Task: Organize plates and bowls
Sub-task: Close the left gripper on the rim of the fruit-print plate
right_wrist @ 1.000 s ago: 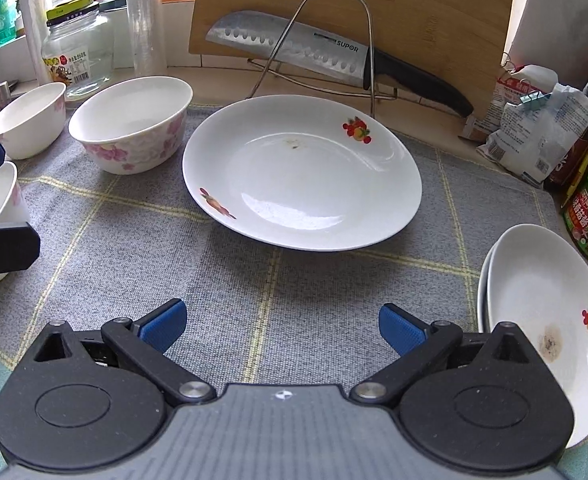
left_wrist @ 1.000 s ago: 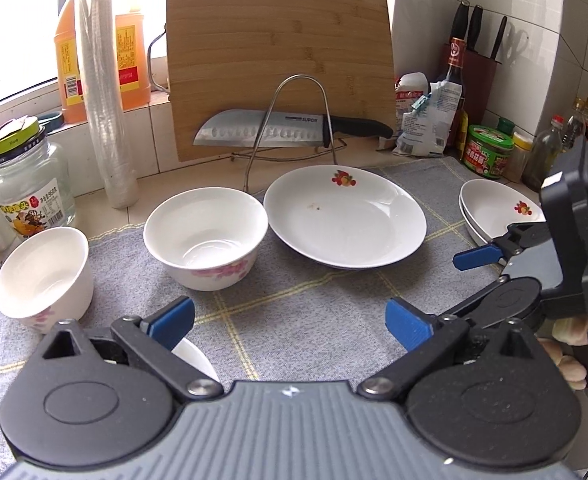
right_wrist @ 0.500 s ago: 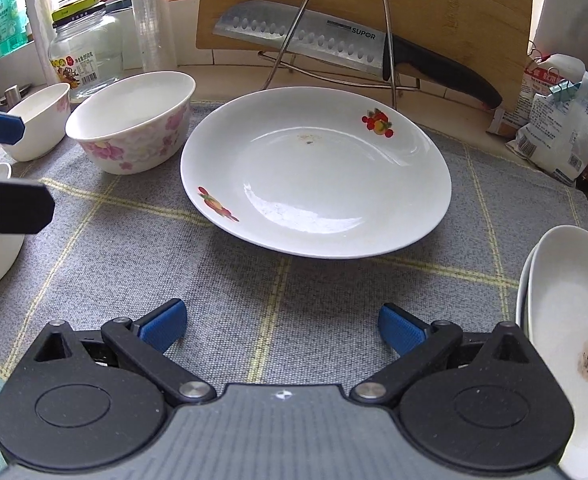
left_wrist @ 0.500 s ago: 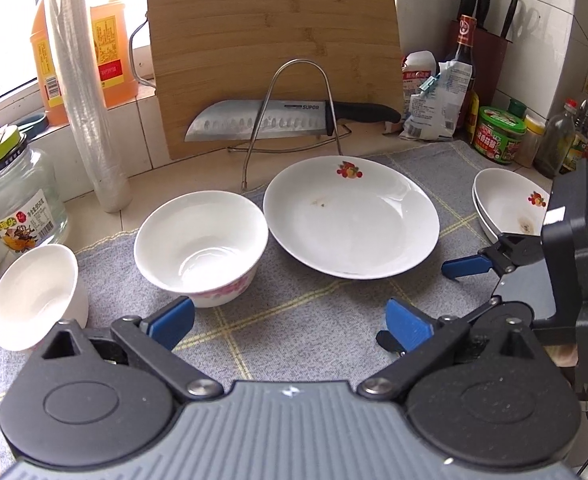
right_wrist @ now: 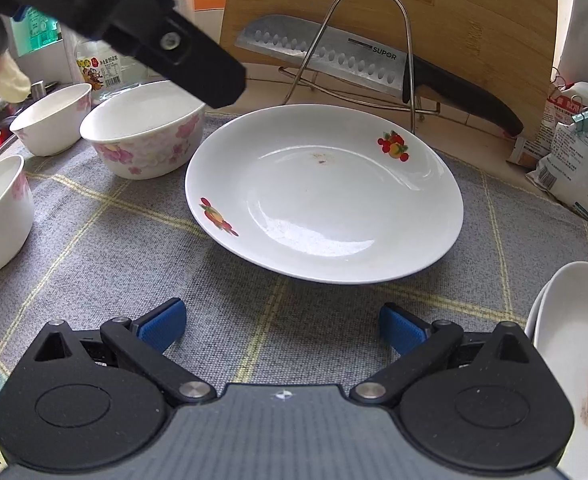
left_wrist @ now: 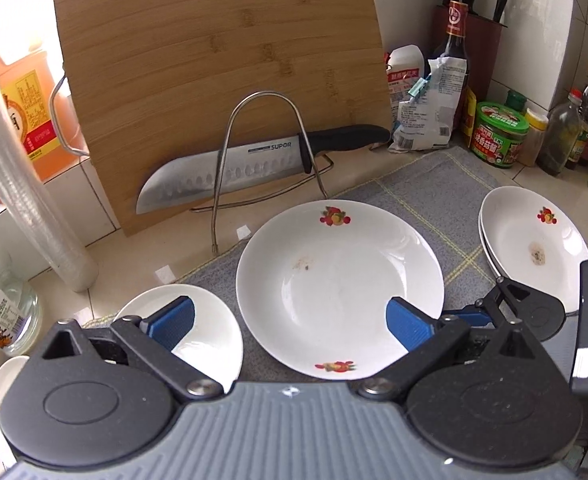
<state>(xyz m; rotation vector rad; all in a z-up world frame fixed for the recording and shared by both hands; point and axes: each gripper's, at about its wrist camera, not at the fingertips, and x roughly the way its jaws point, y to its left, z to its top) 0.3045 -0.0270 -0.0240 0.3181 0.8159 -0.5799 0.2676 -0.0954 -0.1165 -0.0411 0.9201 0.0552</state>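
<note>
The big plate sits dead centre on the grey checked cloth, flat on its base, fruit prints on the rim and a small brown speck inside. It lies alone, and that reads as the piece to be gathered next: off to the right a stack of two plates already nests together at the cloth's edge, the top one carrying a brown stain, so the loose one likely belongs there.

Now the left gripper hangs above the near rim of that plate, jaws spread wide and holding nothing. One blue pad shows over the flowered bowl beside the plate, the other over the plate's right edge. So the plate lies ahead of and below the jaws, not between them.

The right gripper is low over bare cloth, jaws wide too, empty, with the plate just ahead and the stack close at its right side. Looks like the better angle on the rim, in my judgement.

Further out: two more small bowls at the left of the cloth, then the desk behind, with a knife resting in a wire rack against the cutting board.
</note>
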